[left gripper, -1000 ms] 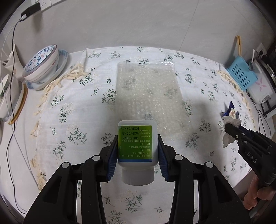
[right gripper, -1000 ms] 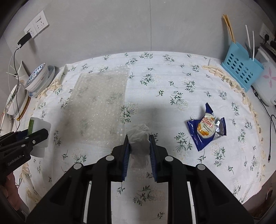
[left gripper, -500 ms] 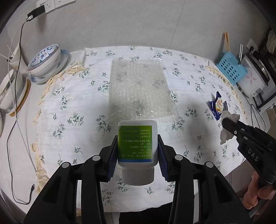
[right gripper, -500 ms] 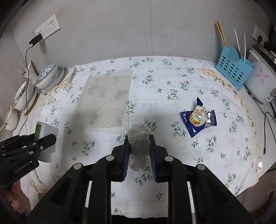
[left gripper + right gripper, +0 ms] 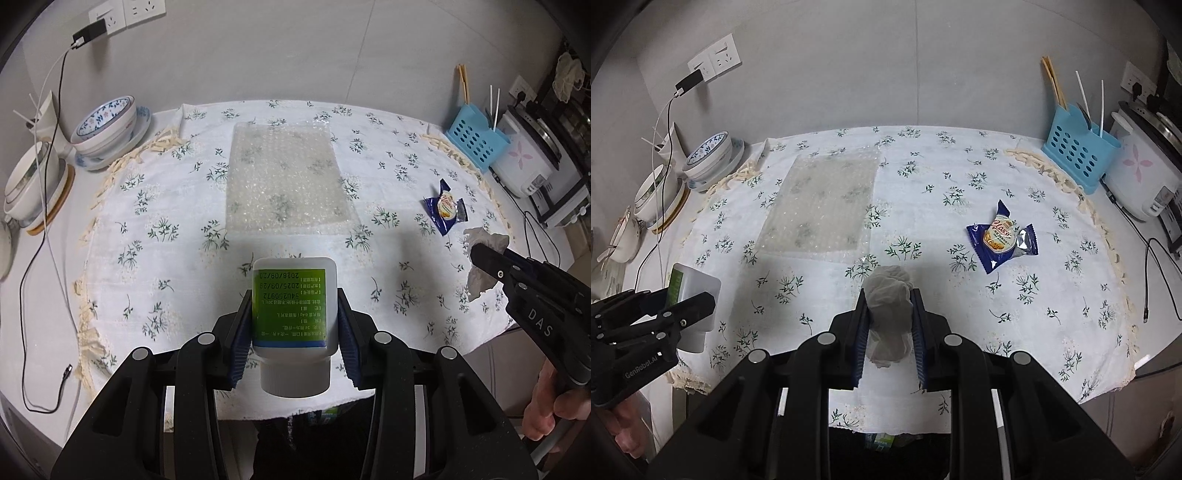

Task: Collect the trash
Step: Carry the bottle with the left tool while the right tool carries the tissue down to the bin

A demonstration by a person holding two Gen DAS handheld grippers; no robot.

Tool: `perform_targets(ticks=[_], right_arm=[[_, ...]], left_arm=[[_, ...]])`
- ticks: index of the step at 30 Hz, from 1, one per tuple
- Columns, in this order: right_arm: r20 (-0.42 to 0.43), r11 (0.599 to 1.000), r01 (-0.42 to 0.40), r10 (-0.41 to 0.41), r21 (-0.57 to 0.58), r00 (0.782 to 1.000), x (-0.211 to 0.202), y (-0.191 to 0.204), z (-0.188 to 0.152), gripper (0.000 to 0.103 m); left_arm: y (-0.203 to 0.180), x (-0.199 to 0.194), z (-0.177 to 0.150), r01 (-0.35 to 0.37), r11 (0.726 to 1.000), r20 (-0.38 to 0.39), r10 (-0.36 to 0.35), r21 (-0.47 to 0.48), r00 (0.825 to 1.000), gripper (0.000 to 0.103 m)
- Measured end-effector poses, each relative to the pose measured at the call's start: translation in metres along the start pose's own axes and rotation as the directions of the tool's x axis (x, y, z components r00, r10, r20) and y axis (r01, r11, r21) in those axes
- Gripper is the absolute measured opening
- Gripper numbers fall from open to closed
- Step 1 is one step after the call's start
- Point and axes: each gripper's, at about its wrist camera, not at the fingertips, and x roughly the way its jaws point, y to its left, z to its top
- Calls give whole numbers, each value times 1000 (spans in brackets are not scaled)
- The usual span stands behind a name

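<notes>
Trash items were distributed as follows, left to right. At the left, the left gripper clamped a white bottle with a green label, cap toward the camera, above the near table edge. A bubble wrap sheet lay flat on the floral tablecloth. The right gripper clamped a crumpled tissue. A blue snack wrapper lay on the cloth at the right.

A grey wall with sockets backs a table under a floral cloth. Far left, stacked bowls; far right, a blue rack and probably a rice cooker.
</notes>
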Motion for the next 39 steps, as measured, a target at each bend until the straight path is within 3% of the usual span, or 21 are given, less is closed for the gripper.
perform_targets(ticks=[17, 39], right_arm=[[19, 999, -45, 45, 13, 999, -48, -14, -47, 20], [-30, 998, -63, 62, -30, 998, -61, -20, -127, 20]], left_arm=[[-21, -32, -51, 6, 1000, 22, -5, -23, 1000, 41], [-46, -30, -141, -7, 1000, -16, 7, -12, 1000, 41]])
